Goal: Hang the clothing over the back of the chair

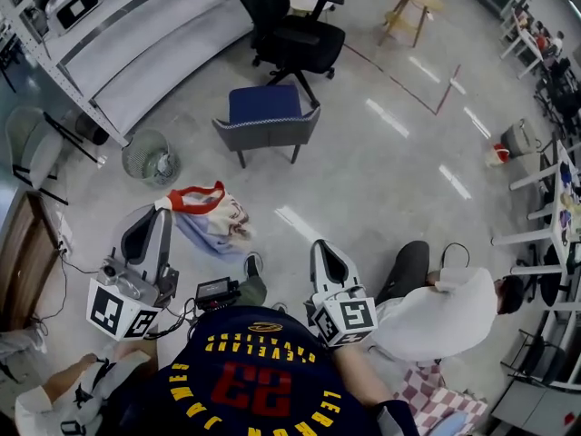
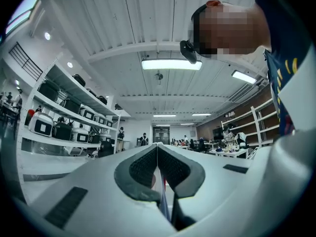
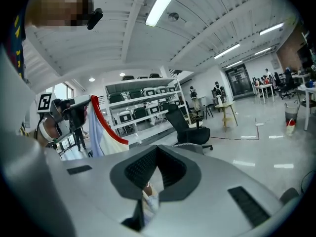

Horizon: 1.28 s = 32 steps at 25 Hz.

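Red-trimmed shirt point(image 1: 211, 218) hangs pinched in left gripper point(image 1: 163, 211) and right gripper point(image 1: 320, 245) jaws; chair point(image 1: 268, 133) waits upper centre, back facing them.

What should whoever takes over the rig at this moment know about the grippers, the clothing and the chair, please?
Left gripper: shut on the clothing, which hangs from its tips above the floor.
Right gripper: jaws together with pale fabric pinched between them, apparently part of the same clothing.
Chair: grey with a blue seat, straight ahead, nothing on its back; a black office chair stands behind it.
Done: clothing is picked up.
Left to do: carry it to the chair and drape it over the back.
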Motion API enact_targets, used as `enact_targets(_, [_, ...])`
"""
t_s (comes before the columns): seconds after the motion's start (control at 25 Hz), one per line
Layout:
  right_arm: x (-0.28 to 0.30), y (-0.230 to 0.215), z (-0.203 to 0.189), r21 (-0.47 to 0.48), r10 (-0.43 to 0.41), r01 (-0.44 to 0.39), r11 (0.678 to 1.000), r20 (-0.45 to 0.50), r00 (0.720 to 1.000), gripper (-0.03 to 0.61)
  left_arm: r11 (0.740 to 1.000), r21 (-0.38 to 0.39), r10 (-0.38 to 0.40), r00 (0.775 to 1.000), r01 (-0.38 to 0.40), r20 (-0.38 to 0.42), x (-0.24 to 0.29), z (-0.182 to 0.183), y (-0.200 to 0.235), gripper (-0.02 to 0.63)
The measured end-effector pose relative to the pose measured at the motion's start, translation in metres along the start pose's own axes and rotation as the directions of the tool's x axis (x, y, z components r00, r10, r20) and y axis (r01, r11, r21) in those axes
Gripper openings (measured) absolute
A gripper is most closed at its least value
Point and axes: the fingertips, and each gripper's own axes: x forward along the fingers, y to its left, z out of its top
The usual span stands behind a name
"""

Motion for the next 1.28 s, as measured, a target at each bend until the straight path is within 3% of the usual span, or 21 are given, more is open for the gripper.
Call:
enact_targets(0.36, [0.074, -0.006, 0.028, -0.018, -0.049, 0.049, 0.999, -0.014, 0.999, 0.008, 0.999, -0.03, -0.043, 0.999, 0.043, 0.002, 0.058, -0.015, 0.068, 0.006])
enact_targets(0.68, [0.109, -0.031, 0.028, 0.002, -0.053, 0.053, 0.999, -0.029, 0.998, 0.008, 0.998, -0.053, -0.045, 0.999, 0.045, -0.006, 0.099, -0.031, 0.088, 0.006])
enact_targets(1.0, [0.158, -0.081, 0.048, 0.008, 0.026, -0.026, 1.0, -0.059, 0.998, 0.008, 0.999, -0.05, 0.016, 0.999, -0.018, -0.03, 0.161, -0.039, 0.089, 0.006])
enact_targets(1.28, [0.207, -0.143, 0.087, -0.024, 0.141, -0.143, 0.989, -0.07, 0.988, 0.008, 0.989, -0.036, 0.14, 0.99, -0.141, -0.033, 0.221, -0.051, 0.084, 0.006])
